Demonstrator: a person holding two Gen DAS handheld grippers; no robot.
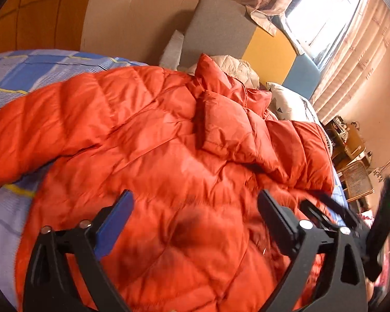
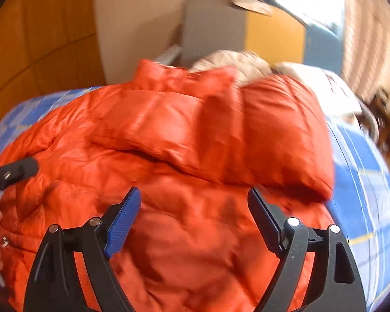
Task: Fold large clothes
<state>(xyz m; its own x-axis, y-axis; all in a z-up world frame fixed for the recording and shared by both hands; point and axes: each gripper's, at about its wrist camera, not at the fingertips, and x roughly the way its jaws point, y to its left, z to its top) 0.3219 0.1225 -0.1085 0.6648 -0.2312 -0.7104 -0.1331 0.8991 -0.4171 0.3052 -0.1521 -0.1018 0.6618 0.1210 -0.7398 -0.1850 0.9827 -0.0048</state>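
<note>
From the left wrist view, the left gripper (image 1: pixel 195 208) hangs over an orange quilted down jacket (image 1: pixel 148 140) with its jaws spread wide and nothing between them. The jacket lies puffed across a bed covered by a blue plaid sheet (image 1: pixel 26 72), one sleeve (image 1: pixel 39 130) stretched toward the left and its hood (image 1: pixel 221 119) bunched near the middle. Beyond it sit a beige padded garment (image 1: pixel 234 67), a white pillow (image 1: pixel 291 101) and a headboard (image 1: pixel 221 28) of grey, yellow and blue panels. A bright window (image 1: pixel 322 7) with pale curtains fills the upper right, and part of the right gripper (image 1: pixel 332 205) shows, blurred, at the right edge. From the right wrist view, blurred by motion, the right gripper (image 2: pixel 195 208) has its jaws wide apart over the same down jacket (image 2: pixel 189 156), gripping nothing. A folded-over sleeve (image 2: pixel 273 135) lies across the body. The plaid sheet (image 2: pixel 364 182) shows at right, and the left gripper's black finger (image 2: pixel 15 171) enters from the left edge.
</note>
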